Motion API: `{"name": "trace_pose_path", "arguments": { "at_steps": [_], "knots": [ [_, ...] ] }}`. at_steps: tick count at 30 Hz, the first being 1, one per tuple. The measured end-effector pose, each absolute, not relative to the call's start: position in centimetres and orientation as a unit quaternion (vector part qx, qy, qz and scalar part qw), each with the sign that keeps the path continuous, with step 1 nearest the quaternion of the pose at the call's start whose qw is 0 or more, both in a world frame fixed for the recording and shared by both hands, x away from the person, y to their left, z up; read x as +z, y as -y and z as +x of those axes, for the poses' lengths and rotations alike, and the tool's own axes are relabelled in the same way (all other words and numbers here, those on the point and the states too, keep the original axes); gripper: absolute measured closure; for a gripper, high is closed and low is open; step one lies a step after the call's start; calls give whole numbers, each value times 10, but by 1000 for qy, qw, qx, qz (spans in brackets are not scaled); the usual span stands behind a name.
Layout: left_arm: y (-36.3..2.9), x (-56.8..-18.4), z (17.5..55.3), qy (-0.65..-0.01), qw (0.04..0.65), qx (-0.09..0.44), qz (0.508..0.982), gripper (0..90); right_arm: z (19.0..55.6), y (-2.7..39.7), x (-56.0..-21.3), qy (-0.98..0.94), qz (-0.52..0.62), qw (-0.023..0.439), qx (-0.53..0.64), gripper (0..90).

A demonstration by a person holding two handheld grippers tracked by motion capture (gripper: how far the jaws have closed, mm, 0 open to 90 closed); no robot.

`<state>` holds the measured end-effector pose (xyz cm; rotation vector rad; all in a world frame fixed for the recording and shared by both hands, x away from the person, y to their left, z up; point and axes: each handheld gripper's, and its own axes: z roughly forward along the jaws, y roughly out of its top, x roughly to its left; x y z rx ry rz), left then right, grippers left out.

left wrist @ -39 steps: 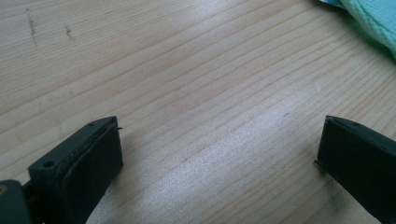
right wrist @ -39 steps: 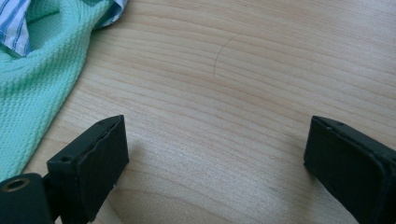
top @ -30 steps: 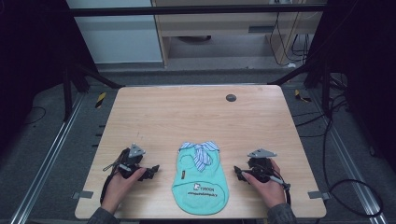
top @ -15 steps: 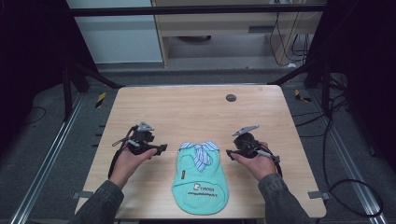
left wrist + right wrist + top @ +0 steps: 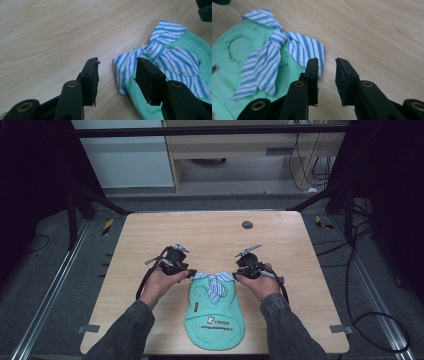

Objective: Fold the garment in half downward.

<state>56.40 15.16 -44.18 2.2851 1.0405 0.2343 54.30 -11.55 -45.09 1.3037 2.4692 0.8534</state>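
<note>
Lying flat near the front edge of the counter [image 5: 150, 235]: a small mint-green pet shirt [image 5: 215, 320] with a blue-and-white striped collar bow [image 5: 214, 282] at its far end, printed label toward the front. Flanking that collar from either side, both pairs of tongs, neither holding anything. Left tongs [image 5: 116, 75] spread wide, one jaw over bare wood, the other over the green knit just beside the striped collar's corner. Right tongs [image 5: 327, 75] parted more narrowly, one jaw overlapping the collar's tip, the other over bare wood. No fabric pinched yet, no fold made, garment undisturbed. Judging from this, barely begun: approach done, with grasping the two collar corners and any lifting, folding or moving all left.
</note>
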Motion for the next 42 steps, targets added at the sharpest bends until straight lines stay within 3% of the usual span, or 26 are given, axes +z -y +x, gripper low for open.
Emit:
{"name": "trace_pose_path", "arguments": {
  "at_steps": [19,35,42],
  "knots": [
    [-135,-473,568,-410,288,72,862,584,563,86,-475,-832,464,101,288,583],
    [-134,-480,567,-408,288,69,864,641,563,84,-483,-834,464,106,278,534],
    [-132,-481,565,-396,290,74,868,696,561,82,-482,-837,459,102,278,629]
  ]
}}
